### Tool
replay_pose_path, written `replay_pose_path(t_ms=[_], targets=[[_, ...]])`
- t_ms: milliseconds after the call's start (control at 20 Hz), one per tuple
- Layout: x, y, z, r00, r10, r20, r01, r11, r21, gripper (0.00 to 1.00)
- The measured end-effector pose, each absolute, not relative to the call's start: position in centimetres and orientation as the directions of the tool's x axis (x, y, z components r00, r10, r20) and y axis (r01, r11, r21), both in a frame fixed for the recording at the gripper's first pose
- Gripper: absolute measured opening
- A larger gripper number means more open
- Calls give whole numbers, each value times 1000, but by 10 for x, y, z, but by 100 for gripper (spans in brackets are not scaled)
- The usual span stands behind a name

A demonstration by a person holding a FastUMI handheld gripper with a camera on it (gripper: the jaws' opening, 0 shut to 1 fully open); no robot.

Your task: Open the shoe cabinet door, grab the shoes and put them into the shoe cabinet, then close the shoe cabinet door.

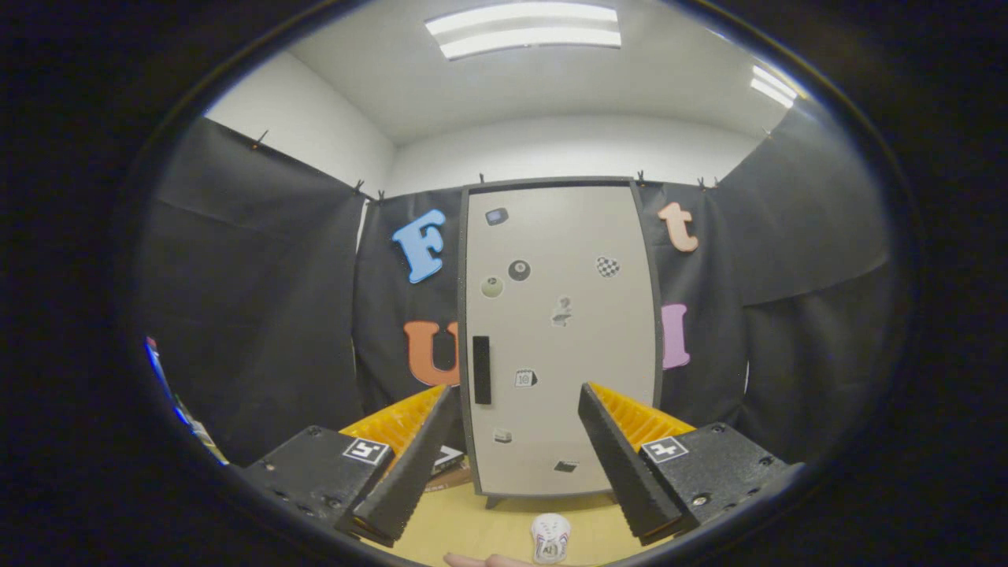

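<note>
The shoe cabinet (559,339) stands upright beyond my fingers, a tall pale grey box in a dark frame with its door closed. A black vertical handle (481,369) sits on the door's left side, about level with my left fingertip. Several small stickers dot the door. A small white shoe (550,537) with dark markings lies on the wooden floor in front of the cabinet, low between my fingers. My gripper (520,398) is open, its black and orange fingers (417,453) spread wide with nothing between them, still some way from the door.
Black cloth walls close in behind and on both sides of the cabinet. A dark flat object (450,461) lies on the floor by the cabinet's lower left corner. Part of a hand (484,560) shows near the shoe. Coloured items (169,394) hang at the far left.
</note>
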State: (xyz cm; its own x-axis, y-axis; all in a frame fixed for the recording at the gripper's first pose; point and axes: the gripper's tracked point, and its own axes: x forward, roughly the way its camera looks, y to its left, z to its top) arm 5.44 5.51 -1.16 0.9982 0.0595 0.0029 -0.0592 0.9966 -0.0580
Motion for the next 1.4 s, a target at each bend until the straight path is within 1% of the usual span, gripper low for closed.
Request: replay_pose_path(t_ms=[200,300,650,850,950,1100,1150,1250,1300,1350,1400], targets=[[100,78,-29,994,94,-52,-96,994,-49,100],[123,77,-37,994,78,-73,-81,996,-47,100],[230,87,-63,994,75,-76,-79,996,-51,100],[279,93,-82,992,78,-101,-82,996,-34,99],[296,98,-87,991,91,-100,-94,995,-30,96],[315,106,-89,989,112,-94,-114,993,-20,83],[320,108,-89,989,114,-90,-117,993,-22,82],[329,106,-92,990,94,-105,-98,995,-29,76],[333,104,-96,989,80,-122,-83,996,-17,71],[339,108,-99,986,93,-135,-93,996,6,65],[337,111,-102,981,106,-162,-105,994,18,55]])
